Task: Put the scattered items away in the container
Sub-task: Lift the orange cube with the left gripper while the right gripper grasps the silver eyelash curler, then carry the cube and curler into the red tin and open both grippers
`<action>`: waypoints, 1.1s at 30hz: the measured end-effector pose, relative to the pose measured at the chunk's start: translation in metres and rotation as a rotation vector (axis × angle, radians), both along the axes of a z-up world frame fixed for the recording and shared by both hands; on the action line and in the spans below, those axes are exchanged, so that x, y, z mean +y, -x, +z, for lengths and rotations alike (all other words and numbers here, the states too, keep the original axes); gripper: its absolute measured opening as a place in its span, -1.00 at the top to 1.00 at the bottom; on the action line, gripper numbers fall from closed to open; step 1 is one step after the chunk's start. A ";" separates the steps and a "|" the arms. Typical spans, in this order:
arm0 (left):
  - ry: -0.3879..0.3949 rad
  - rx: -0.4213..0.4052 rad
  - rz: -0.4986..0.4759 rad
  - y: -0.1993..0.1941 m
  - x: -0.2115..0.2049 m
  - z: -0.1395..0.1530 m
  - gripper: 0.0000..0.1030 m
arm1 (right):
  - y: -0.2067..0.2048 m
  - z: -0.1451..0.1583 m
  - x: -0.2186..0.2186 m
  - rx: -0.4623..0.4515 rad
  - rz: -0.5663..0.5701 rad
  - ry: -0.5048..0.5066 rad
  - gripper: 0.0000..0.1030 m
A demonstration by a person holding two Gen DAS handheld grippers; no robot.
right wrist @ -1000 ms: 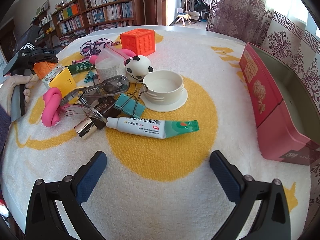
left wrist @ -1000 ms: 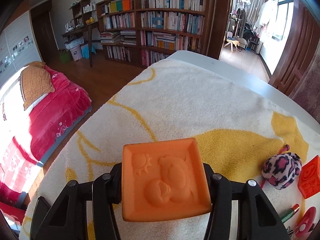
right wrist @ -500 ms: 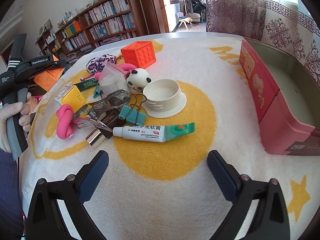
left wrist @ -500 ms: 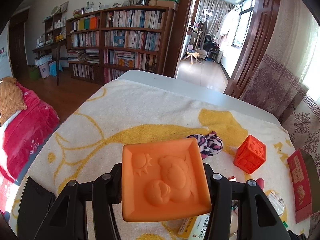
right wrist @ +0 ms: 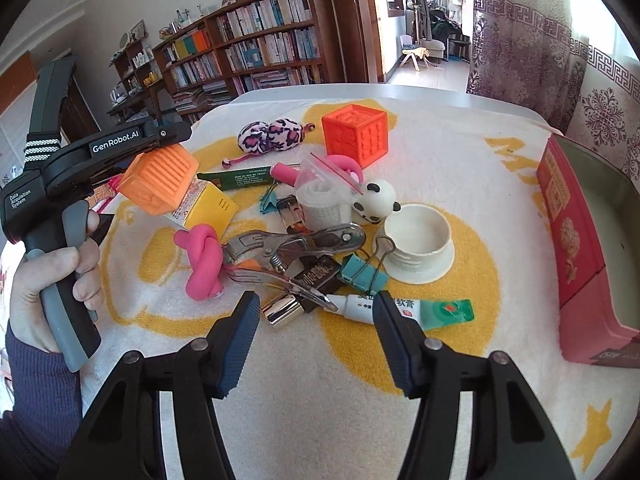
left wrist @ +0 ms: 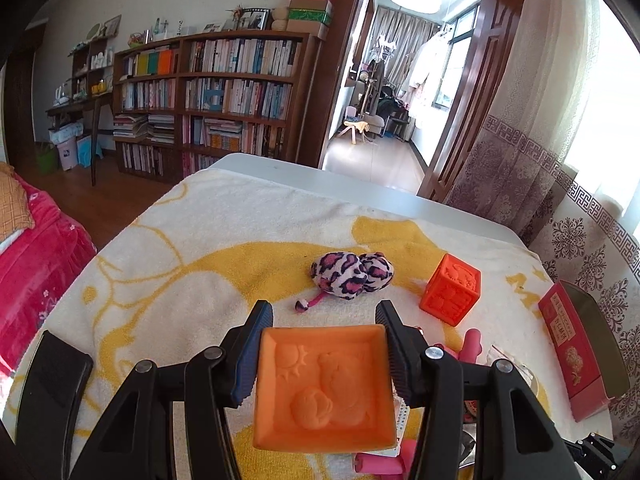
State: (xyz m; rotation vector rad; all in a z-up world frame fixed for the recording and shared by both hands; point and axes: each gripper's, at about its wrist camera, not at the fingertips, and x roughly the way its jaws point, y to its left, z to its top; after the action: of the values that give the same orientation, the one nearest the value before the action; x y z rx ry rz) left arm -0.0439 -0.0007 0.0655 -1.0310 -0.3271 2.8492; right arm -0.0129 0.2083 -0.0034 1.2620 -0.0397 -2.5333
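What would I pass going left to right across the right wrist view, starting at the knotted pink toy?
Knotted pink toy → metal clamp → teal binder clip → white cup → red box.

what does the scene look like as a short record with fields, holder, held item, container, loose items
left hand-held gripper: shut on orange block, lifted above the towel
right hand-held gripper: jaws closing, nothing between them, above the ointment tube
container: red box, open, at the right edge of the towel, no items visible inside
loose items: red cube, panda toy, white cup, teal binder clip, pink knotted toy
surface: yellow-patterned towel
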 end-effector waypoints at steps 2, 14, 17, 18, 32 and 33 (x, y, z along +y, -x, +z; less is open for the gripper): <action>-0.013 -0.007 -0.004 0.001 -0.003 -0.002 -0.08 | 0.008 0.002 -0.010 -0.008 0.000 -0.010 -0.23; -0.016 -0.137 -0.075 0.015 0.012 -0.032 -0.08 | 0.042 -0.012 -0.050 -0.080 -0.030 -0.146 0.06; -0.048 -0.170 -0.097 0.019 0.013 -0.042 -0.08 | 0.039 -0.012 -0.050 -0.084 -0.008 -0.143 0.25; -0.071 -0.175 -0.102 0.020 0.011 -0.043 -0.08 | 0.037 -0.012 -0.050 -0.087 -0.003 -0.143 0.36; -0.190 -0.113 -0.089 0.011 -0.008 -0.026 -0.07 | 0.014 -0.002 -0.029 -0.014 -0.066 -0.092 0.52; -0.198 -0.113 -0.086 0.011 -0.010 -0.026 -0.07 | 0.012 0.002 -0.028 -0.001 -0.071 -0.085 0.52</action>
State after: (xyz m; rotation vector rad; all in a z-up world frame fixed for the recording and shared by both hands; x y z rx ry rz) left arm -0.0547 -0.0109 0.0394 -1.1373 -0.5482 2.6255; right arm -0.0248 0.1807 -0.0018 1.3161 0.0233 -2.6202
